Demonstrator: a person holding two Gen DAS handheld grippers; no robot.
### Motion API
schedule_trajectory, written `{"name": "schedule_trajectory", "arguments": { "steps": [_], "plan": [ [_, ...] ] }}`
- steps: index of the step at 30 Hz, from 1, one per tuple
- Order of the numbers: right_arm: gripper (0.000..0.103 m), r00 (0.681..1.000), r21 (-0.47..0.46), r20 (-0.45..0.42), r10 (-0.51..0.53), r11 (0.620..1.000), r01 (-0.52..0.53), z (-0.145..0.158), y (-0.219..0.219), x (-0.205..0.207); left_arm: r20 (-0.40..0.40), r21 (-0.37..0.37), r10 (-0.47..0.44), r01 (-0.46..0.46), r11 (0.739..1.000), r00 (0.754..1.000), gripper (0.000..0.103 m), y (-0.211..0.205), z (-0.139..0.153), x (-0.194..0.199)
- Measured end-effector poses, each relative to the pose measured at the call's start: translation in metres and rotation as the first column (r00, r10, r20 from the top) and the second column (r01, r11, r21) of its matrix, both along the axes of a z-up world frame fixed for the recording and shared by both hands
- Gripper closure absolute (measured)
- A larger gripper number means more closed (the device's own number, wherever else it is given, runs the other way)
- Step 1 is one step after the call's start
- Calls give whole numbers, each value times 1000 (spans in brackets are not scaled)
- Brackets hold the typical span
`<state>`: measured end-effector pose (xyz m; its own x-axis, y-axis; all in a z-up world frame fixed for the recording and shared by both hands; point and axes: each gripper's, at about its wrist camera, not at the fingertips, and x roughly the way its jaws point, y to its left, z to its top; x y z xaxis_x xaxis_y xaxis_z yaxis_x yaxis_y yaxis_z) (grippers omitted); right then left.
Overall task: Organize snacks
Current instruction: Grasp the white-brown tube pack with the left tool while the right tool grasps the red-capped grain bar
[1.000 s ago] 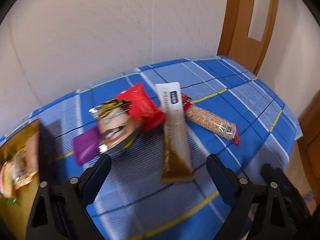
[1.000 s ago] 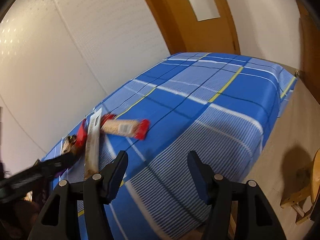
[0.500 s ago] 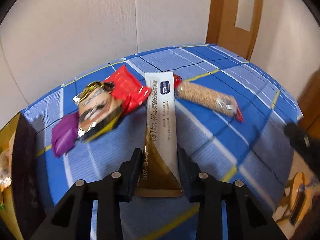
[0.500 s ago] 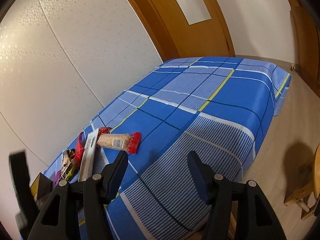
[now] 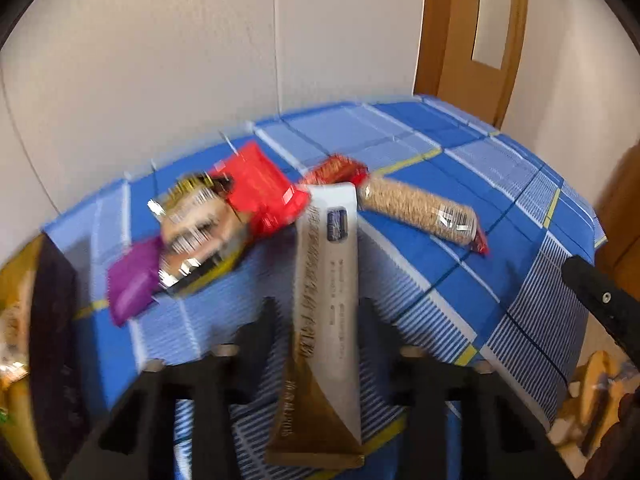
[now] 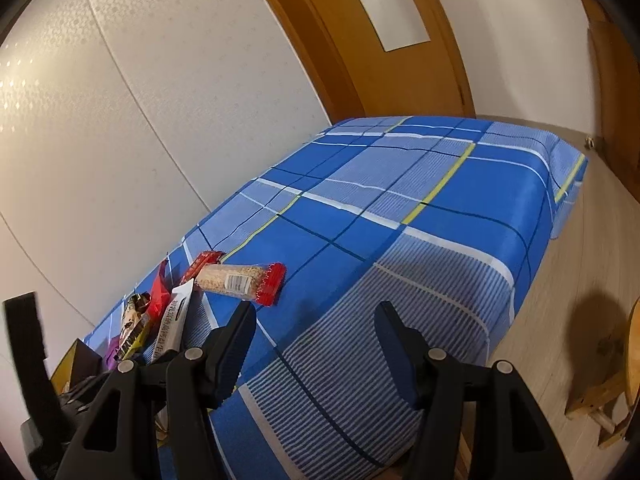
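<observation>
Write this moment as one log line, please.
left gripper: shut on long sachet | right gripper: open, holding nothing | other snacks: on blue cloth

1. Lit evenly and warmly by soft indoor light; no hard glare on the blue plaid surface.
2. Smeared by motion blur in the left wrist view: gold-foil packet, red packet and purple packet streaked, print on the long white sachet unreadable.
3. Sharp by contrast in the right wrist view, barcode on the clear cracker pack crisp.
4. Speckled with small highlights on the textured wall at upper left.
5. Darkened by a soft round shadow on the wooden floor.
6. Bent by fisheye curvature, door frame bowed, corners vignetted black.
</observation>
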<state>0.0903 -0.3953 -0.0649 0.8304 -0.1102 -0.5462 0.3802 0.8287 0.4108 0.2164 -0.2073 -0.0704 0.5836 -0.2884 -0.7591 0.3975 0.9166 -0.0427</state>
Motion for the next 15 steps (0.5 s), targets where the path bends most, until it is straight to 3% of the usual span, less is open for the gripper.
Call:
{"name": "schedule_trajectory", "arguments": {
  "steps": [4,7,9,11,13,15],
  "plan": [
    [40,999,-19,12,51,999,-51,7,3,10,-13,-48,-30,30,998,999,69,6,2,-4],
    [40,989,14,41,143,990,-143,15,4,22,-25,-87,-22,20,996,999,71,19,2,-11],
    [39,981,-14,24,194,981,-194,21,4,37,-3,-94,-14,14,995,1000,72,23,-1,-21],
    [39,968,-79,-34,250,965,-252,30,7,62,17,-74,-27,28,997,999,72,22,-4,-37],
    [39,933,-129,-122,339,927,-353,36,15,94,57,-93,-20,25,995,998,72,26,-10,-55],
    [39,908,-191,-204,366,895,-404,36,24,115,97,-43,-74,79,996,992,73,17,-12,-68]
  ]
}}
